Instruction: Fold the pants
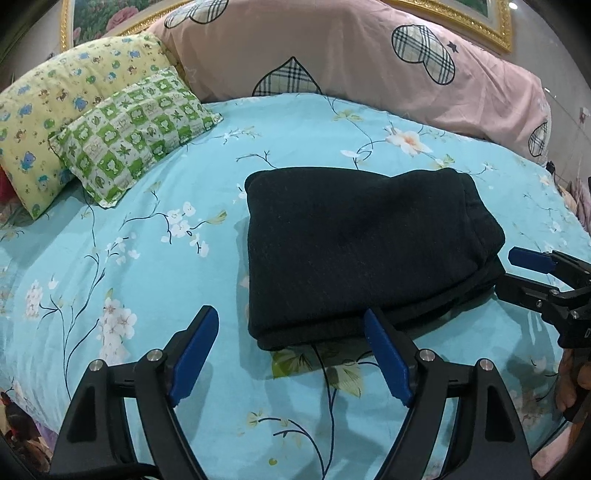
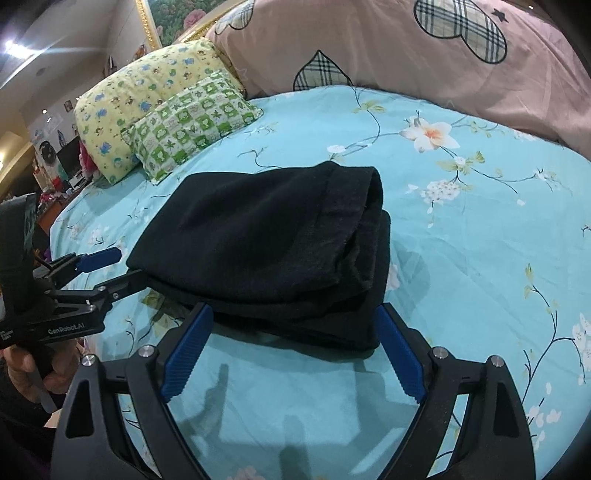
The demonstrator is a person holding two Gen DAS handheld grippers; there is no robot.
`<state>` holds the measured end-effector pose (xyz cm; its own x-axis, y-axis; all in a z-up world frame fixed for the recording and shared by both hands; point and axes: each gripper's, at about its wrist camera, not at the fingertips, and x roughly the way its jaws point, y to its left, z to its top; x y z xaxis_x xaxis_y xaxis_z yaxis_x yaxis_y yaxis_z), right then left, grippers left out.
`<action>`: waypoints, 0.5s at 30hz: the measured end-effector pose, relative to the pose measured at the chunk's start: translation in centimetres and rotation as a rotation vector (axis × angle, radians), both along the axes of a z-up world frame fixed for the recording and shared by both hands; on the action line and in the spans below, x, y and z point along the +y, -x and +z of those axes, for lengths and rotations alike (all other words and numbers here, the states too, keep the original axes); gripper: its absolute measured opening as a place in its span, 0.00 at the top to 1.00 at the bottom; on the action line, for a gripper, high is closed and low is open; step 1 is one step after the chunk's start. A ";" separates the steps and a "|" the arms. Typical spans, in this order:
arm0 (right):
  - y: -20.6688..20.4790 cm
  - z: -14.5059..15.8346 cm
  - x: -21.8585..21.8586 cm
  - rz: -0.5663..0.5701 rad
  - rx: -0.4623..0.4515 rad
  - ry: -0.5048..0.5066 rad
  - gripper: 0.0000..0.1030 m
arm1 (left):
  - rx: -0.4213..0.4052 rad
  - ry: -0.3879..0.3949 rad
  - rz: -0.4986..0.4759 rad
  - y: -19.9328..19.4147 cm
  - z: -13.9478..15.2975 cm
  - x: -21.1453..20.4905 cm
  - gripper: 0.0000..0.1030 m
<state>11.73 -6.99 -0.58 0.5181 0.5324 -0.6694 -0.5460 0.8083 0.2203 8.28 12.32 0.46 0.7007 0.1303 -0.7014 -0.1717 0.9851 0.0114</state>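
The black pants lie folded in a thick stack on the blue floral bedsheet; they also show in the right wrist view. My left gripper is open, its jaws wide apart just short of the stack's near edge, its right fingertip touching the fabric. My right gripper is open at the stack's near right corner, holding nothing. Each gripper shows in the other's view: the right one at the stack's right side, the left one at its left side.
A yellow patterned pillow and a green checked pillow lie at the far left. A large pink duvet with plaid hearts runs along the back. A gold picture frame hangs behind. Room clutter stands beyond the bed's left edge.
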 end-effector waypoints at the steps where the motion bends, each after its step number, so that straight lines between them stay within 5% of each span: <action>1: 0.1 0.0 0.1 -0.001 -0.007 0.004 0.13 | -0.003 -0.004 0.002 0.1 0.0 -0.1 0.20; 15: 1.4 -1.1 2.0 0.005 -0.070 0.099 0.13 | 0.023 0.000 0.009 0.2 -1.1 -0.2 0.20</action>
<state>10.29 -4.96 -1.69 0.5625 0.4681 -0.6815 -0.5615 0.8213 0.1008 8.09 12.16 -0.67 0.6831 0.1359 -0.7176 -0.1799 0.9836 0.0151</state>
